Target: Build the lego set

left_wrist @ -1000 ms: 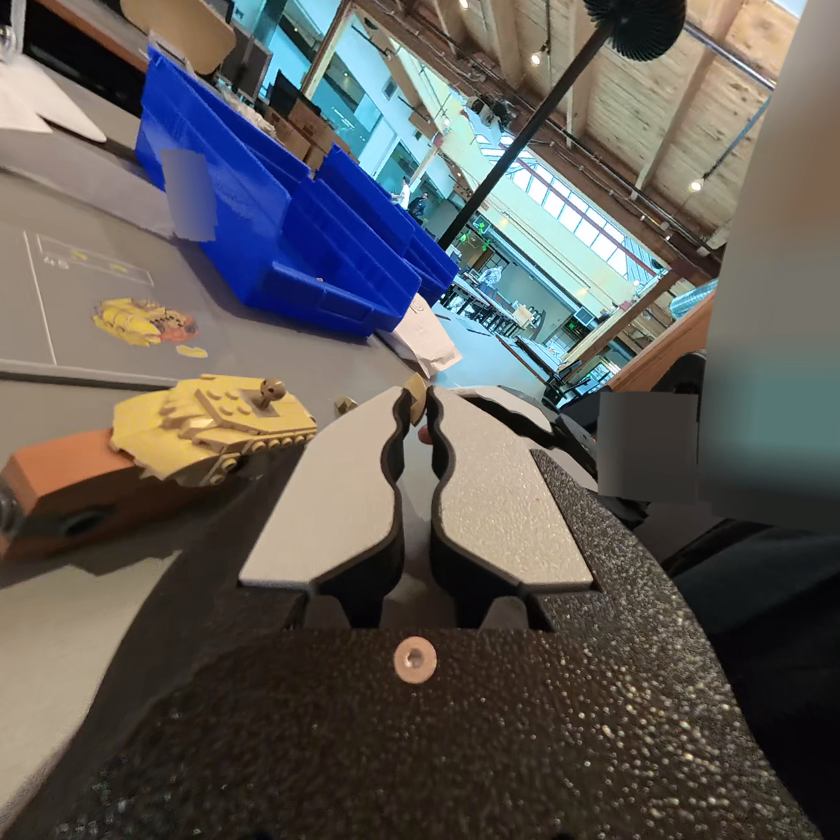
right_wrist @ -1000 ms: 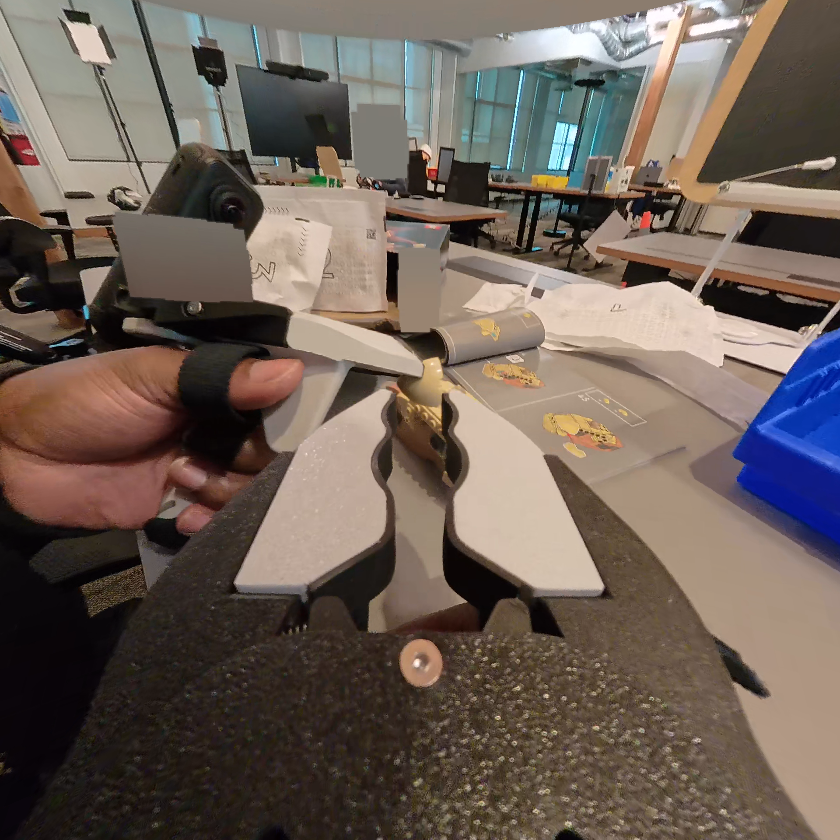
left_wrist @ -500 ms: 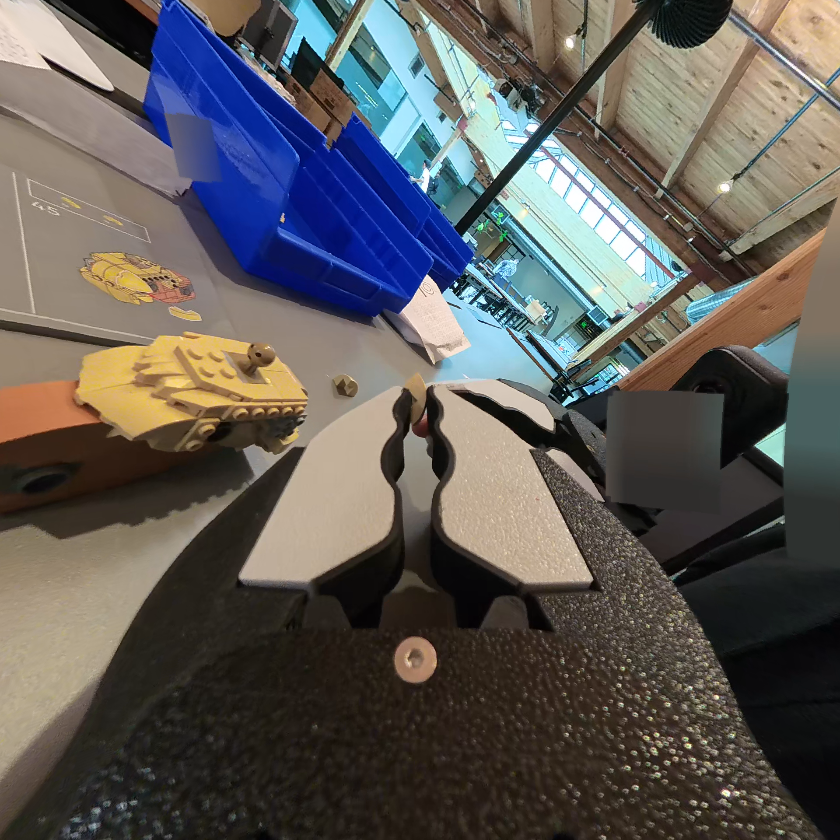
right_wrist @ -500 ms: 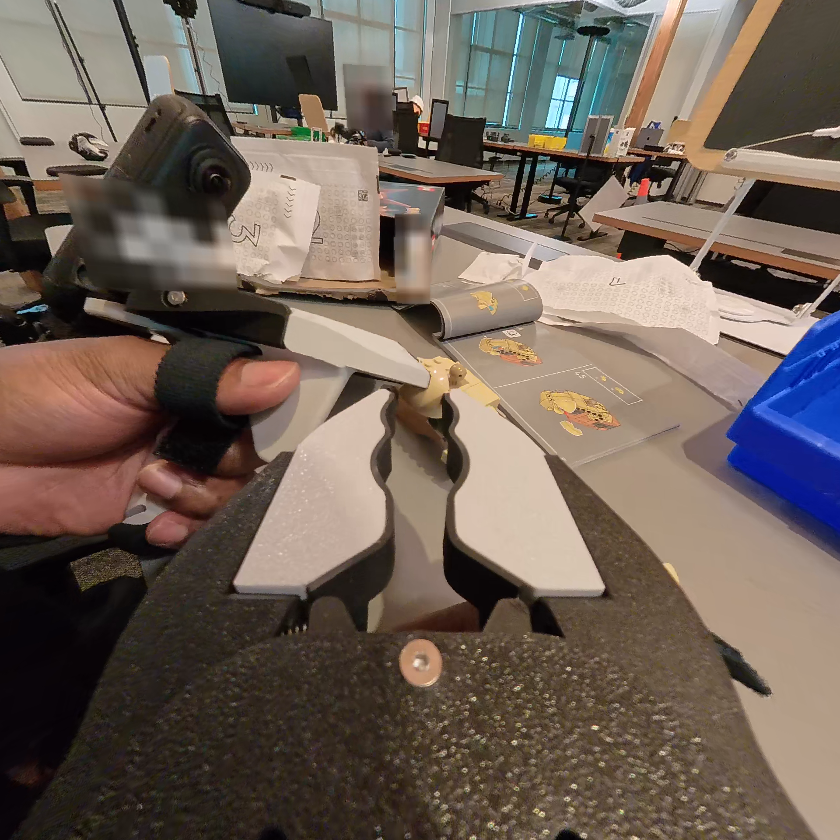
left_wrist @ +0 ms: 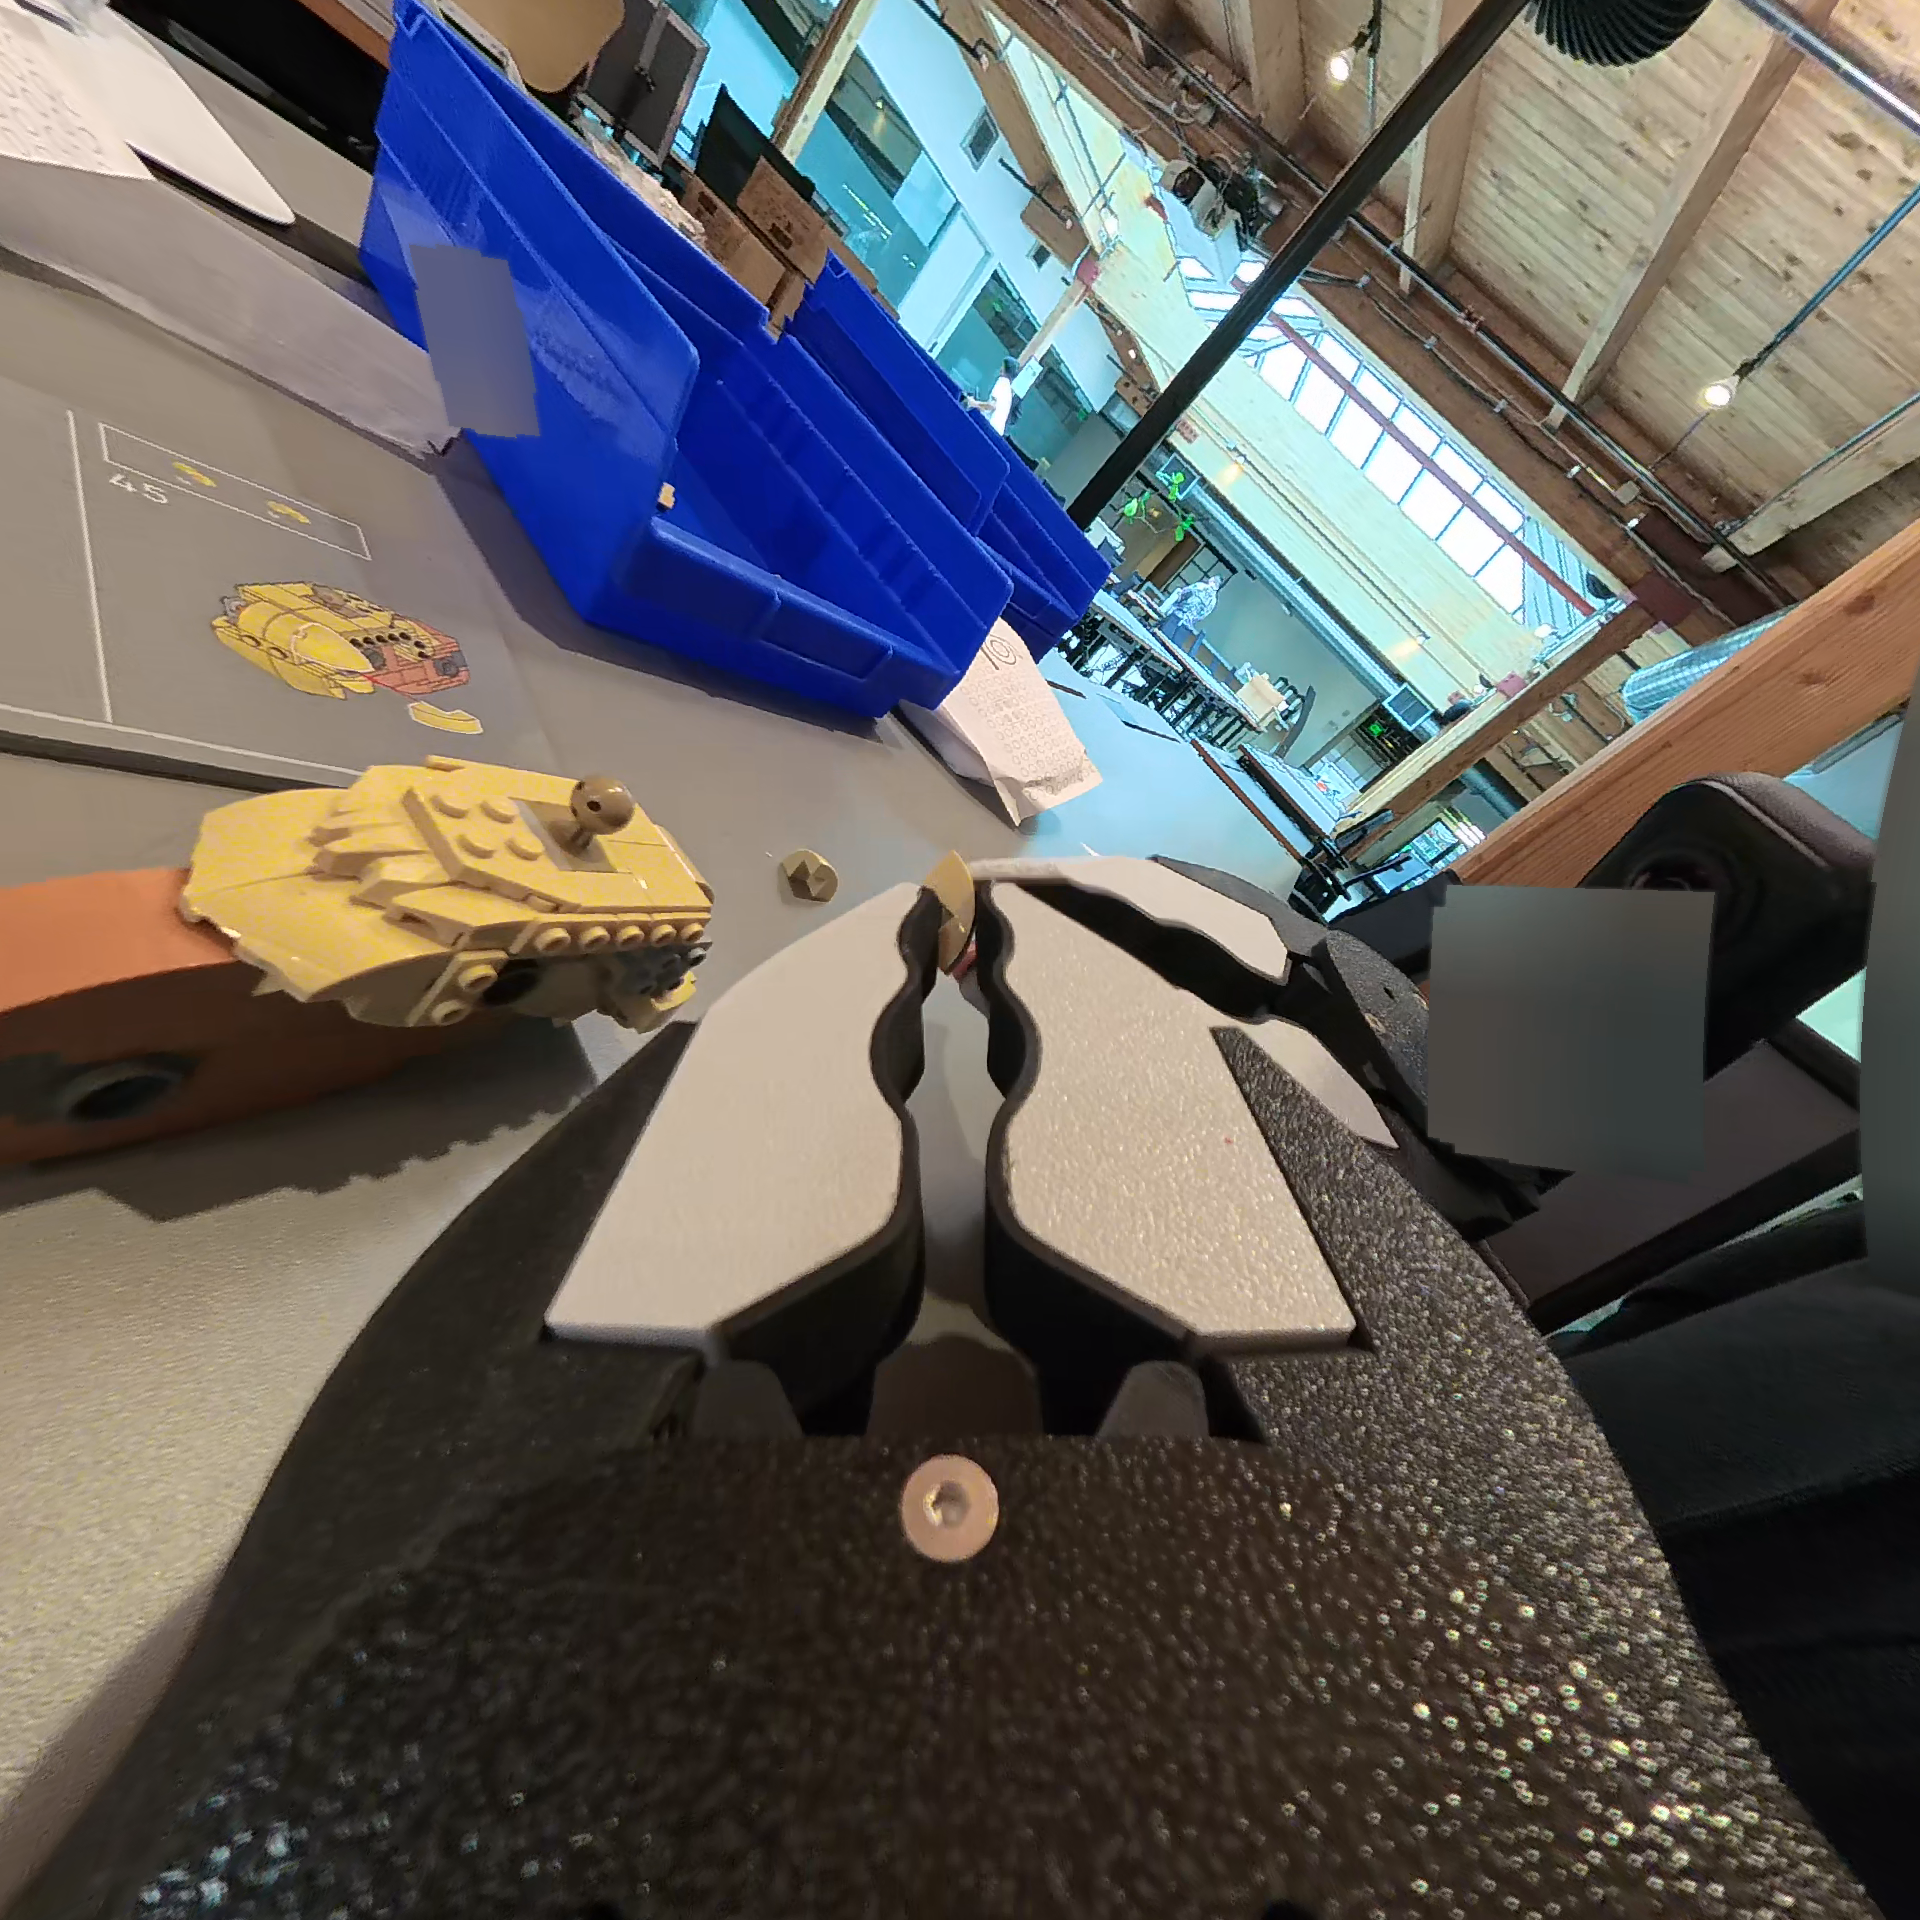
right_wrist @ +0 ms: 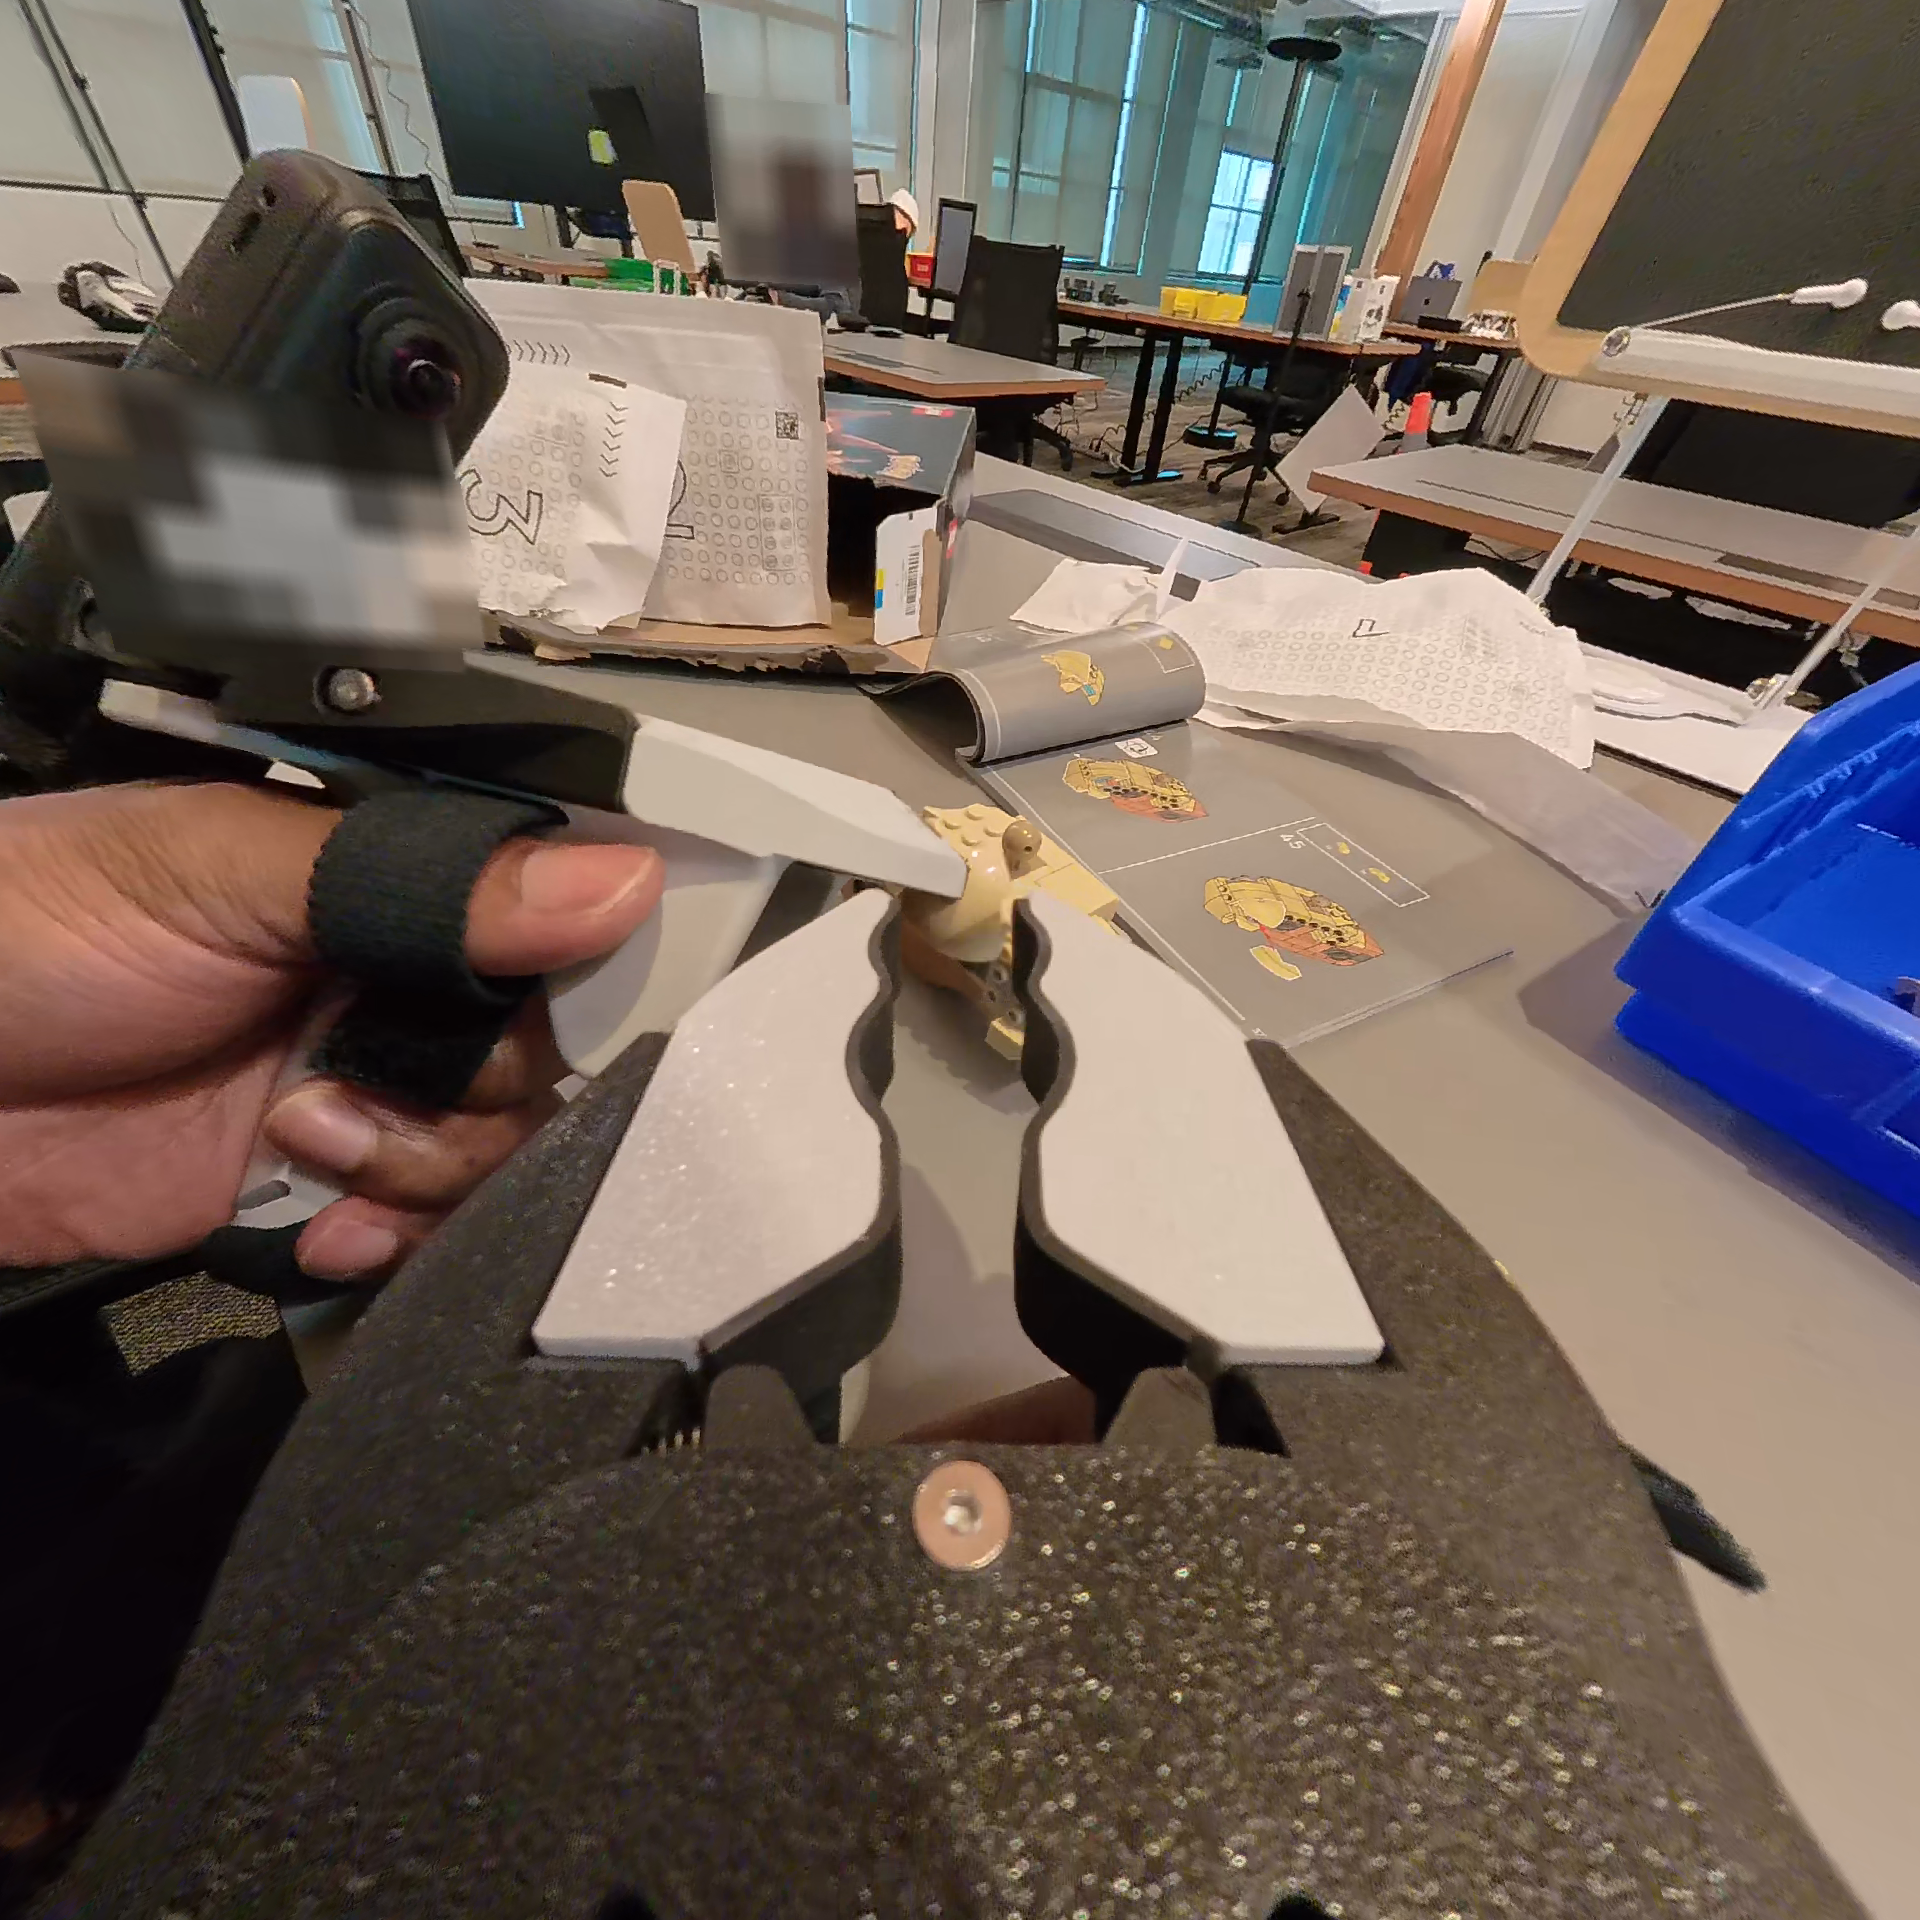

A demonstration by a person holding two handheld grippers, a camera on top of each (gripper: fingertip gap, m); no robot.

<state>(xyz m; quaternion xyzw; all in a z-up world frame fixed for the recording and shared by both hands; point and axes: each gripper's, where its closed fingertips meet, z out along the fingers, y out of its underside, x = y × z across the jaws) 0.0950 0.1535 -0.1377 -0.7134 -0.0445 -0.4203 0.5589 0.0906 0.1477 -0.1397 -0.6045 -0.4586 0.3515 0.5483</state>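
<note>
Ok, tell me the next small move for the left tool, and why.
Probably carry the small tan curved piece pinched in the left tool across to the tan brick model, which the right tool grips. The piece is held, the model is steadied, and the open instruction booklet shows a similar curved part going on.

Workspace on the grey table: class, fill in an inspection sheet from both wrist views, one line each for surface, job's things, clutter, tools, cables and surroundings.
Surface: grey table, flat.
Job's things: tan brick model; open instruction booklet; small tan piece; loose tan stud on the table.
Clutter: blue bins, white paper bags, crumpled paper, torn box.
Tools: left tool pinches the small tan piece; right tool closed on the tan brick model.
Cables: nothing seen.
Surroundings: office desks, chairs, a dark screen, timber ceiling.
</note>
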